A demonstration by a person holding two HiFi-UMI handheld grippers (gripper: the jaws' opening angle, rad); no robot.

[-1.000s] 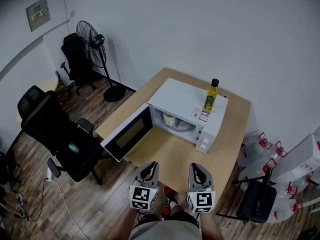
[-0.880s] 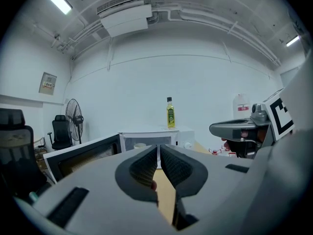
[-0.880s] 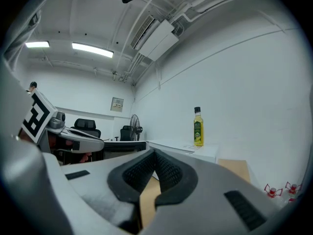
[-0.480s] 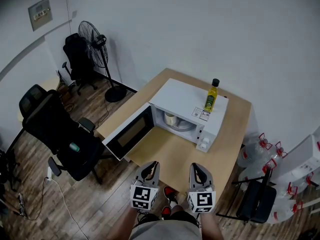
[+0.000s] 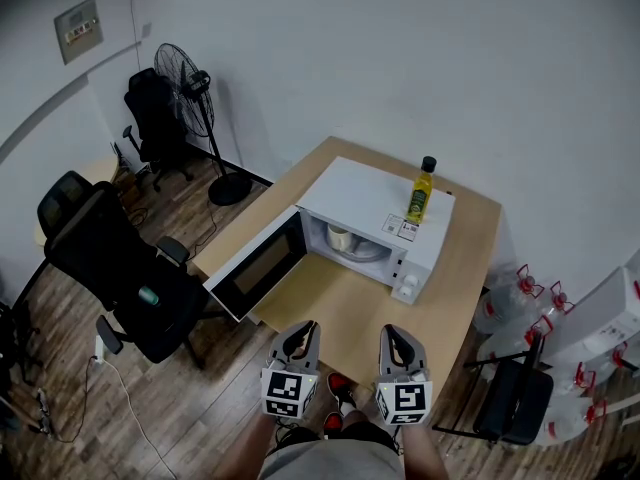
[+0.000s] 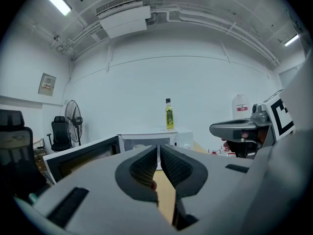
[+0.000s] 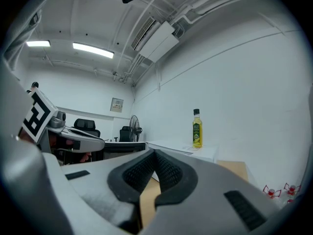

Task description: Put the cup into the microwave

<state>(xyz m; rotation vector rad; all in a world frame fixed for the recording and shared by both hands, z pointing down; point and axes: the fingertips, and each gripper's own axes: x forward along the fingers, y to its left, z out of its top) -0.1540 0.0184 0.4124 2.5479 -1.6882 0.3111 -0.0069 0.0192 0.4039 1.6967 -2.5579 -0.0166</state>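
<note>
The white microwave (image 5: 372, 200) stands on the wooden table (image 5: 470, 258) with its door (image 5: 258, 266) swung wide open to the left. A pale cup (image 5: 339, 237) sits inside the cavity on the turntable. My left gripper (image 5: 299, 332) and right gripper (image 5: 394, 334) hover side by side at the table's near edge, well short of the microwave. Both are shut with nothing between the jaws. In the left gripper view the left gripper (image 6: 159, 149) points at the open cavity. The right gripper (image 7: 155, 155) points past the microwave's right end.
A yellow oil bottle (image 5: 421, 191) stands on top of the microwave. A black office chair (image 5: 120, 268) sits left of the table, with a standing fan (image 5: 190, 88) and another chair behind it. Several water jugs (image 5: 540, 318) and a dark stool (image 5: 515, 398) are at the right.
</note>
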